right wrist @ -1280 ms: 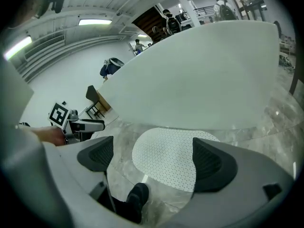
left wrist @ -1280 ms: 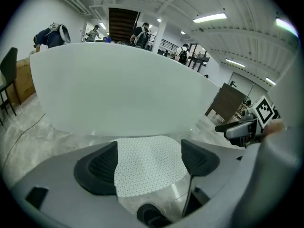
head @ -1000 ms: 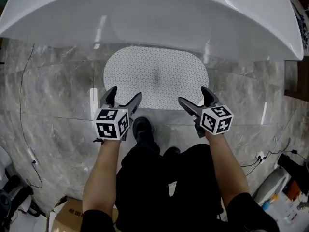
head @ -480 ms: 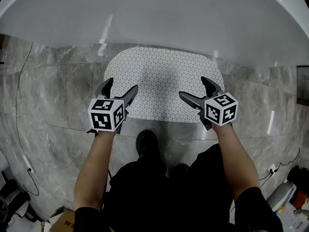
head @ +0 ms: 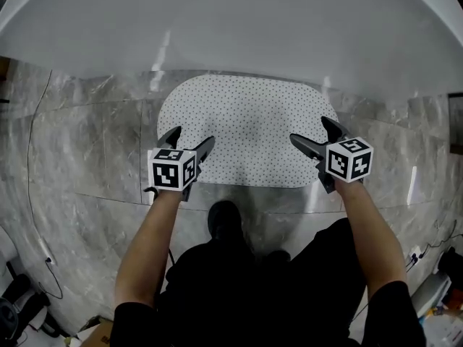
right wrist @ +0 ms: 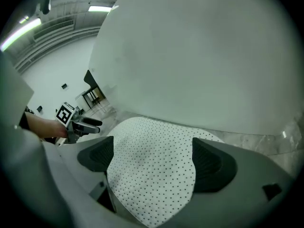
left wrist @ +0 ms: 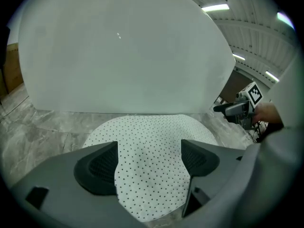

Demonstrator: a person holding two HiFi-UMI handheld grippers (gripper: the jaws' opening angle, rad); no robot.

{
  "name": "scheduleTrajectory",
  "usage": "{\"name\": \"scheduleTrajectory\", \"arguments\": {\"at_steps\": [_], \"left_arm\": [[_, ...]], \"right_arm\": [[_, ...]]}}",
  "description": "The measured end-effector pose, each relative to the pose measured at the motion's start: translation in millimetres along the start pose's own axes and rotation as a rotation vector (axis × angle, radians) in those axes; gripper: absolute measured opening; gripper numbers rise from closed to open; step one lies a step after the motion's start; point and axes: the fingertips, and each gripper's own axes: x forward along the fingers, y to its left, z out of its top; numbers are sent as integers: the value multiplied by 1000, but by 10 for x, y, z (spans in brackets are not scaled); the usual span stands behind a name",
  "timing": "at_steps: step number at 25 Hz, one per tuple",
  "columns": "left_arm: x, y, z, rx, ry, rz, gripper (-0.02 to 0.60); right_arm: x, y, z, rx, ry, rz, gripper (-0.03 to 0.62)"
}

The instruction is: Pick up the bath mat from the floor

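Now, beside the big white bathtub (head: 231,20), the white oval dotted bath mat (head: 246,129) lies flat on the grey marble floor (head: 79,165). I've lowered the left gripper (head: 192,137) and right gripper (head: 310,129) toward its near corners, jaws spread and empty, ready to pinch.

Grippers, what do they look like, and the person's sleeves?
The left gripper and right gripper are dark grey with pointed jaws, black textured pads and a white cube of black square markers each. The sleeves are short and black.
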Motion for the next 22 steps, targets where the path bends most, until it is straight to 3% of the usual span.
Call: {"name": "scheduleTrajectory", "arguments": {"at_steps": [6,14,19,22], "left_arm": [[231,184,-116,-45,52,17,434],[520,379,-827,179,274,33,436],[641,496,-897,101,271,81,438],[674,548,-966,145,278,94,449]], "right_arm": [[218,-447,-332,-52,107,-91,529],[403,-887,-911,-202,284,-162,529],[373,-1059,-1195,-215,397,-201,531],[343,-1084,-1430,-219,475,-213,531]]}}
